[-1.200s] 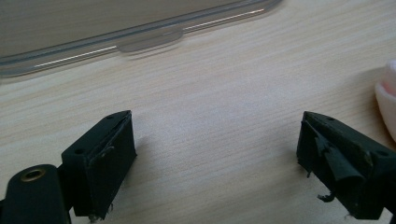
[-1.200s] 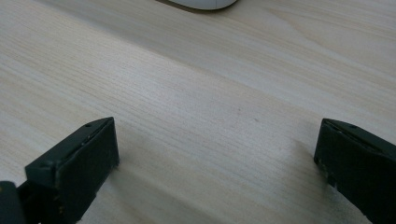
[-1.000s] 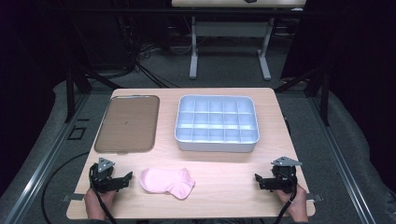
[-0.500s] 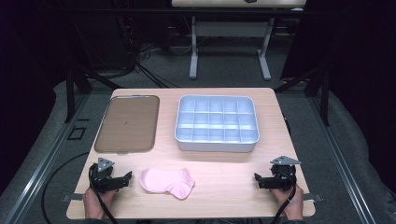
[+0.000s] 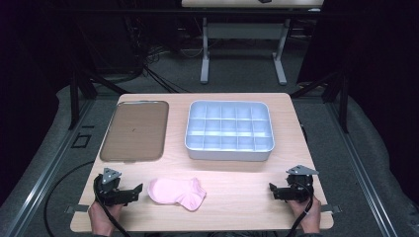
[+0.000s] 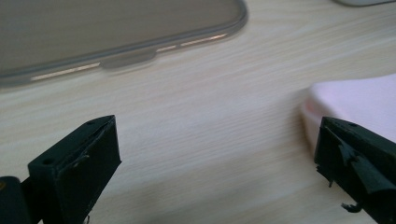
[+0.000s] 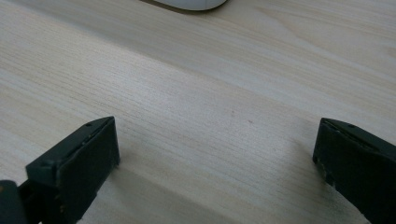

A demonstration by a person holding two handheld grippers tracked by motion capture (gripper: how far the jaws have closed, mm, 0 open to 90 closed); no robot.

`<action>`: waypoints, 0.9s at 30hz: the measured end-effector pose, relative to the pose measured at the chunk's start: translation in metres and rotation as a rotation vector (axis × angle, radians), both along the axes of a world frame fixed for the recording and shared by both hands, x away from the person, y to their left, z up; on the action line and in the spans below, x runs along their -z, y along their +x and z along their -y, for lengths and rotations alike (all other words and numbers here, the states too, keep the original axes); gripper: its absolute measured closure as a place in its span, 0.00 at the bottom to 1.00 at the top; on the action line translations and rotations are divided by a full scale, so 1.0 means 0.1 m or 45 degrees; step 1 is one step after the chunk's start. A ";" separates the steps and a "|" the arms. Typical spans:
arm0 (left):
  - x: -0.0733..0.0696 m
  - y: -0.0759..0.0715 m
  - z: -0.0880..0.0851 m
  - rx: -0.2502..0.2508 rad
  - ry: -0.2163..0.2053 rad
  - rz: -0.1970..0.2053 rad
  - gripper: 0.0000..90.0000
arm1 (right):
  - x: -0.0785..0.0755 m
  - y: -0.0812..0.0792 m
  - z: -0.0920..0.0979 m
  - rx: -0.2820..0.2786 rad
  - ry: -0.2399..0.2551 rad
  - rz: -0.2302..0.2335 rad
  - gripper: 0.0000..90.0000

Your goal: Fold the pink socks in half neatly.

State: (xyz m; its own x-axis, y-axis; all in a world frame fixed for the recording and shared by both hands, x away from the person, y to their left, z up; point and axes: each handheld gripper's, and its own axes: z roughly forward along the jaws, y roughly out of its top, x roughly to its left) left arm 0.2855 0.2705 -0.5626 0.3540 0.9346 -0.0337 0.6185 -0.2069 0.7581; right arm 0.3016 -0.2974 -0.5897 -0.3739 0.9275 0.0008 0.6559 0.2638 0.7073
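Observation:
A pink sock [image 5: 177, 192] lies flat near the table's front edge, left of centre. My left gripper [image 5: 137, 190] sits just left of it with its jaws pointing at the sock's cuff. The jaws have just been opening and stand open with bare wood between them. In the left gripper view the sock [image 6: 355, 100] reaches the right jaw of that gripper [image 6: 217, 144], and I cannot tell whether they touch. My right gripper [image 5: 272, 189] rests at the front right, far from the sock. It stands open over bare wood in the right gripper view [image 7: 217, 144].
A brown flat tray [image 5: 134, 131] lies at the back left, and its rim [image 6: 116, 56] is in the left gripper view. A white divided bin [image 5: 227, 154] stands at the back centre, its corner [image 7: 191, 3] in the right gripper view. Bare wood separates the sock from the right gripper.
The left gripper has shifted slightly beside the sock. The sock and the right gripper stay where they were.

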 end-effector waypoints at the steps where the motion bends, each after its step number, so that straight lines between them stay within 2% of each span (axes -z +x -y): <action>1: -0.03 -0.01 0.02 0.011 -0.002 0.006 0.00 | 0.00 0.00 0.00 0.002 0.001 0.001 0.00; 2: -0.11 -0.05 0.09 0.048 -0.017 0.035 0.00 | 0.00 0.00 0.00 0.002 0.000 0.001 0.00; 4: -0.15 -0.06 0.12 0.061 -0.017 0.042 0.01 | 0.00 0.00 0.00 0.001 0.001 0.002 0.00; 6: -0.24 -0.12 0.23 0.114 -0.037 0.077 0.01 | 0.00 0.00 0.00 -0.001 0.001 0.000 0.00; 9: -0.28 -0.15 0.32 0.148 -0.046 0.080 0.01 | 0.00 0.00 0.00 0.001 0.002 0.002 0.00; 12: -0.29 -0.18 0.47 0.217 -0.036 0.069 0.01 | 0.00 0.00 0.00 0.001 0.002 0.002 0.00; 17: -0.27 -0.18 0.66 0.283 -0.037 0.043 0.01 | 0.00 0.00 0.00 0.002 0.002 0.002 0.00; 24: -0.25 -0.11 0.94 0.364 -0.020 -0.005 0.02 | 0.00 0.00 0.00 0.001 0.004 0.004 0.00; 27: -0.23 -0.10 1.00 0.370 -0.013 -0.010 0.02 | 0.00 0.00 0.00 0.002 0.003 0.003 0.00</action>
State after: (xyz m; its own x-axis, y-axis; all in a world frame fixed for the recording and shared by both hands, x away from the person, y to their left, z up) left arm 0.2755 0.1704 -0.5397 0.6063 0.7939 -0.0464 0.5405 -0.3685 0.7564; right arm 0.3014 -0.2974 -0.5899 -0.3722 0.9282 0.0023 0.6549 0.2608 0.7093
